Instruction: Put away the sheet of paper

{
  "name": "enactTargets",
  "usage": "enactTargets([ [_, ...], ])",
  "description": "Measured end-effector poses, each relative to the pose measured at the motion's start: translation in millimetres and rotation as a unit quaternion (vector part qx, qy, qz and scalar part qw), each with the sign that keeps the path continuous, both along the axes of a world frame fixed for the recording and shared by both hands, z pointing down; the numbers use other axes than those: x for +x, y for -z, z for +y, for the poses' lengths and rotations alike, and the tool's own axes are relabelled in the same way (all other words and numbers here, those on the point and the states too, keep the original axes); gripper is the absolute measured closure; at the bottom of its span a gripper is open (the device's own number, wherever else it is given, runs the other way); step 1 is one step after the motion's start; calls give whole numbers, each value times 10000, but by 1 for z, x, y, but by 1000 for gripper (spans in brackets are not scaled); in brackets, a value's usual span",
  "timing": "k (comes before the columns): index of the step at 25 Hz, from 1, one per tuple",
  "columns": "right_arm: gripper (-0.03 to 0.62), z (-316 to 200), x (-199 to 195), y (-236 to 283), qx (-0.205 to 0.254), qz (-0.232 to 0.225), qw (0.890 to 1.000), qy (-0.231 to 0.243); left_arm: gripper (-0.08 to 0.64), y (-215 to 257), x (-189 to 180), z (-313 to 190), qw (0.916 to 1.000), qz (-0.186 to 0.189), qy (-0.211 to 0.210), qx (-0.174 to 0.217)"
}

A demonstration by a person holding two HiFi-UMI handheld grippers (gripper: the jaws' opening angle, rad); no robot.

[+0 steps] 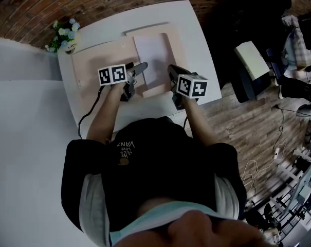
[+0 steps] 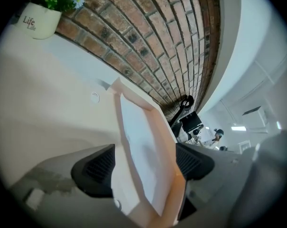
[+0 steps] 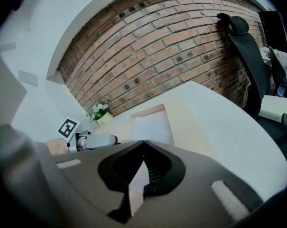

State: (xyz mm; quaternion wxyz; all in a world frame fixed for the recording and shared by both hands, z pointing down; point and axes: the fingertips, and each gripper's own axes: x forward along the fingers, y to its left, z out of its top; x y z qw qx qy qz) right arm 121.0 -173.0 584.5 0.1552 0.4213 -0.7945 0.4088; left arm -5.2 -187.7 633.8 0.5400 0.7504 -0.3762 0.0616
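Note:
A white sheet of paper (image 1: 152, 58) lies in an open pale pink folder (image 1: 93, 66) on the white table (image 1: 194, 30). My left gripper (image 1: 140, 68) stands open at the folder's near edge. In the left gripper view its jaws are spread wide (image 2: 145, 151), with the raised folder edge (image 2: 166, 137) and the paper (image 2: 138, 127) between them; the left pad is clear of the sheet. My right gripper (image 1: 171, 72) is at the folder's near right side. Its jaws (image 3: 143, 144) are shut on a thin pale strip, apparently the folder's edge. Beyond them lie the paper (image 3: 152, 127) and the folder (image 3: 193, 129).
A small white pot of flowers (image 1: 65, 37) stands at the table's far left corner by the brick wall. A black office chair (image 3: 243, 46) is right of the table. A cable (image 1: 88, 115) hangs over the near table edge. Wooden floor and clutter lie to the right.

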Motion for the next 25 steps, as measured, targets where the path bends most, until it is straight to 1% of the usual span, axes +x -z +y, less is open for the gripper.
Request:
enactTargets([
  [5,594,5,-6,2,33,11,10000,6,163,7,-9,3,9999,-36,-1,166],
  [9,594,8,-10,4,69,24,10000,-9,195,15,-14,6,9993,-110,-64,343],
  [14,594,13,-17,7,101,14,9999,-19,279,24,-24,7,9983,-172,-3,552],
  [23,594,20,-26,13,212,9,9997,-114,365,38,-36,14,9965,-144,20,821],
  [25,594,22,-29,14,222,-2,9996,-157,397,41,-40,15,9960,-127,14,880],
])
